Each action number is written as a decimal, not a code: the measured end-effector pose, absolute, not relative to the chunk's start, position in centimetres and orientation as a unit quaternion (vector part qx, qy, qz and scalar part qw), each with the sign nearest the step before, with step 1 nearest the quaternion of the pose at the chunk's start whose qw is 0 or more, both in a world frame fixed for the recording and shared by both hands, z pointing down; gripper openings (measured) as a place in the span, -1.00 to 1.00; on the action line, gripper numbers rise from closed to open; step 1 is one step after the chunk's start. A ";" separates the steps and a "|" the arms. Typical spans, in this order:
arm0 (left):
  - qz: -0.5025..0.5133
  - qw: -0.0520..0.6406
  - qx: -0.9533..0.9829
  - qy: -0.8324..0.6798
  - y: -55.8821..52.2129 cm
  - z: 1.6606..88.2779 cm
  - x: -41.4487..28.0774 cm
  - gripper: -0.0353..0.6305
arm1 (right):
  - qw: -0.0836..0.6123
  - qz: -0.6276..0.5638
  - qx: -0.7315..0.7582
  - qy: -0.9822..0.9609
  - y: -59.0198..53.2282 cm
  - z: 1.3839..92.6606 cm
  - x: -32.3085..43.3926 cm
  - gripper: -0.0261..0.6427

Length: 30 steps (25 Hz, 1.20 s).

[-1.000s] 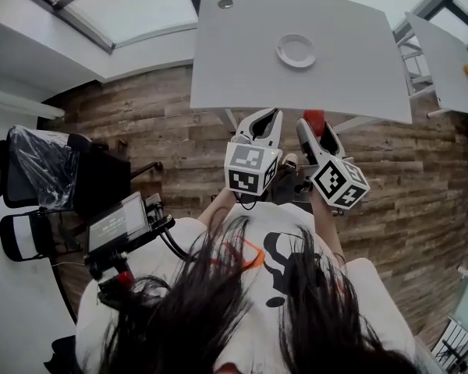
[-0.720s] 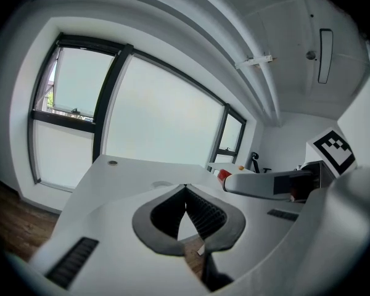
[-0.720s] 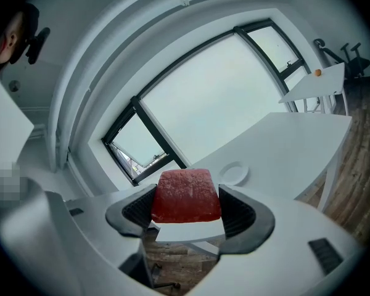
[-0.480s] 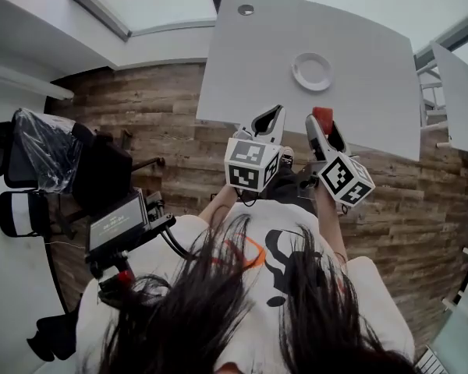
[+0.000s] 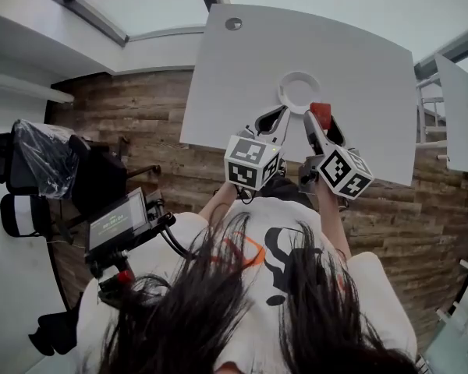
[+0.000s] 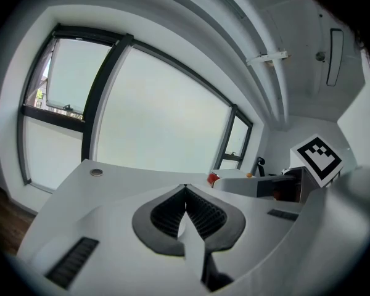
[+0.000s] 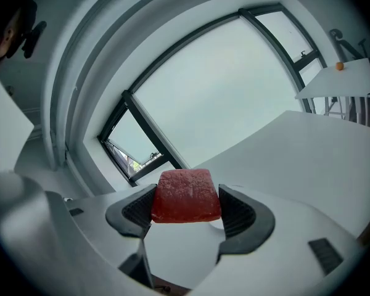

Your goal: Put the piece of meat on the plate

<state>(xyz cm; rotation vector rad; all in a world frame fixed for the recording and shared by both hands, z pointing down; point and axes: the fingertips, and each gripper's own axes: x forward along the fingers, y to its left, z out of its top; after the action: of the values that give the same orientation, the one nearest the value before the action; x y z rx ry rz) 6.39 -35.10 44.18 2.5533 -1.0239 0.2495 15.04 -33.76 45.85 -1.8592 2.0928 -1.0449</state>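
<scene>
Person seen from above, dark hair and a white printed shirt filling the lower frame, holding two grippers out over the near edge of a white surface (image 5: 359, 76). The right gripper (image 5: 320, 125) has its fingers clamped on either side of the piece of meat (image 5: 320, 114), a red, rough-textured block. In the right gripper view the meat (image 7: 186, 196) sits squarely between the two dark ribbed pads, held clear of the surface. A white plate (image 5: 281, 92) lies on the surface at about 11 o'clock from the meat, its rim just beside the block; the meat is not on it. The left gripper (image 5: 274, 119) is at 9 o'clock from the right one, near the plate's 7 o'clock edge. In the left gripper view its fingers (image 6: 200, 211) are closed tip to tip with nothing between them. Each gripper carries a cube with black-and-white square markers, pointing back toward the person. A wooden floor (image 5: 140, 123) shows at 9 o'clock from the surface.
</scene>
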 end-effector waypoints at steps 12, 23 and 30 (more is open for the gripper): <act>0.124 0.198 0.894 -0.382 -39.9 47.1 9.0 -0.88 | 0.032 -0.384 -0.609 0.693 -38.9 51.3 19.0 0.02; 0.162 0.182 0.898 -0.366 -40.7 50.1 10.1 -0.88 | -0.059 -0.376 -0.589 0.713 -42.5 56.9 18.4 0.02; 0.162 0.202 0.888 -0.380 -41.0 51.3 9.5 -0.88 | -0.150 -0.353 -0.565 0.730 -44.2 61.0 17.0 0.02</act>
<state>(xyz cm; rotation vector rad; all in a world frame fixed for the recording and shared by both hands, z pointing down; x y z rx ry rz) 9.53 -41.03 51.27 2.4795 -1.0616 0.4534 17.01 -44.19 60.98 -1.9684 2.5439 -1.2300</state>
